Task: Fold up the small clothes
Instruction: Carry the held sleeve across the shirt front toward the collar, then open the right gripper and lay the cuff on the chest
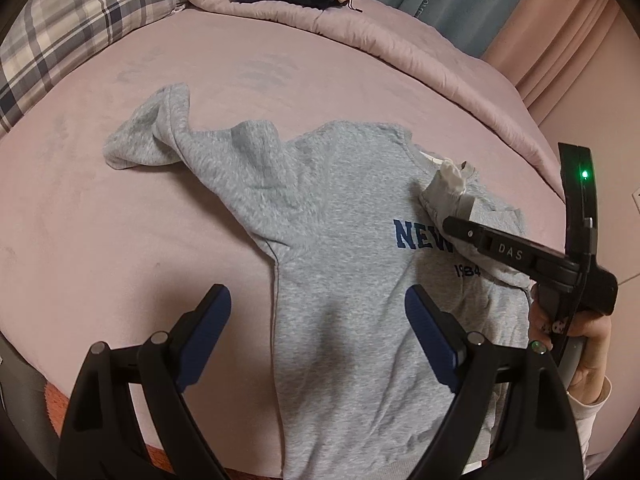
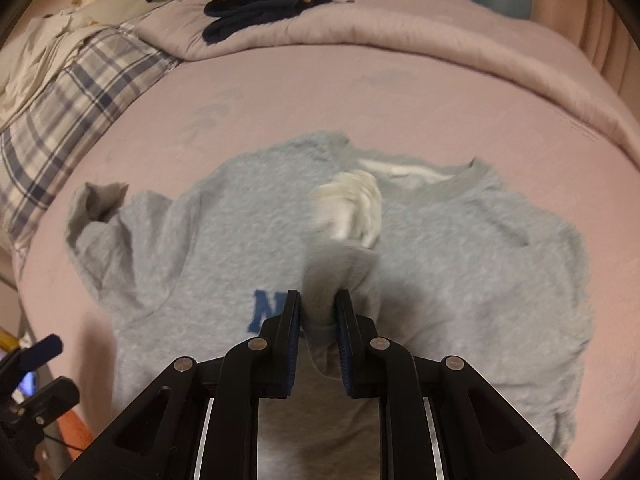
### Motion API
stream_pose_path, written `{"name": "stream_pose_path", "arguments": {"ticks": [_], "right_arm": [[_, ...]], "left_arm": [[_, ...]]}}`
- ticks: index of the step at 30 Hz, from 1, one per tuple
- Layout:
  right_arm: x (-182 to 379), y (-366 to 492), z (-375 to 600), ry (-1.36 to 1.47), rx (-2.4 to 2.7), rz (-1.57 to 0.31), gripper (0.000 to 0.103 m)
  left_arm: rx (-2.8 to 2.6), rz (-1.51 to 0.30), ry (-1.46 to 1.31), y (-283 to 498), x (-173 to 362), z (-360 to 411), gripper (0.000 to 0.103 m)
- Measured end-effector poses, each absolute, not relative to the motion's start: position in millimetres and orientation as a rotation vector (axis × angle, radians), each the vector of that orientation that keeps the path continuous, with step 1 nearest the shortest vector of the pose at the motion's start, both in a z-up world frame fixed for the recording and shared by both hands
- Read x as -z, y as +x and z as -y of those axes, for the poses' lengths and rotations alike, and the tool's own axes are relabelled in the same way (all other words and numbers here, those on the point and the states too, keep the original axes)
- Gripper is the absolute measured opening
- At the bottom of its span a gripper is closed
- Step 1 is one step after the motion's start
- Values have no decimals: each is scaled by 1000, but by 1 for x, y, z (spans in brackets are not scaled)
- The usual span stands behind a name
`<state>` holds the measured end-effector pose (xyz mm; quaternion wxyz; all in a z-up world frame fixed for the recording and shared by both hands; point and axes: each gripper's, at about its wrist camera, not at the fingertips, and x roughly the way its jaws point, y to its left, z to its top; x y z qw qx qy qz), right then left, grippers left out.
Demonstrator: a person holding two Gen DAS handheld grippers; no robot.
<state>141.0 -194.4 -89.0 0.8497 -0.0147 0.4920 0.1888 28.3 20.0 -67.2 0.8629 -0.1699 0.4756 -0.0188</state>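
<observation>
Left wrist view: the left gripper (image 1: 318,322) hangs wide open, holding nothing, above a grey sweatshirt (image 1: 320,248) spread front-up on a mauve bed (image 1: 100,220); the right gripper (image 1: 450,224) reaches in from the right, clamped on a sleeve (image 1: 446,190).

Right wrist view: the right gripper (image 2: 318,310) is nearly closed — pinching the grey sleeve (image 2: 338,264), white lining showing; beyond, a plaid pillow (image 2: 76,96) and dark folded clothes (image 2: 256,12) on a quilt (image 2: 400,40).
</observation>
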Motion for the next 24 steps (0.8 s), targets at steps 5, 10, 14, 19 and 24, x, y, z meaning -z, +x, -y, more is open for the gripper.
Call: {"name": "stream_pose_path", "arguments": {"ticks": [5,10,14,19,24], "right_arm": [[85,134,203,44,-454,-1067,32],[51,115,237,145,-470,-951,63],[41,111,277,167,-320,-890,66],[71,114,337,248,-63,-925,66],[112,111,369,354,3,-995,66]], "left_arm": [[49,-977,-368,33,65,-24,95],[113,-959,-415,53,64,-21,98],[170,-973,-436,83,73,-5,98],[232,-1040,-431,124,96,22,95],[267,-1141,-448,157,126,47,78]]}}
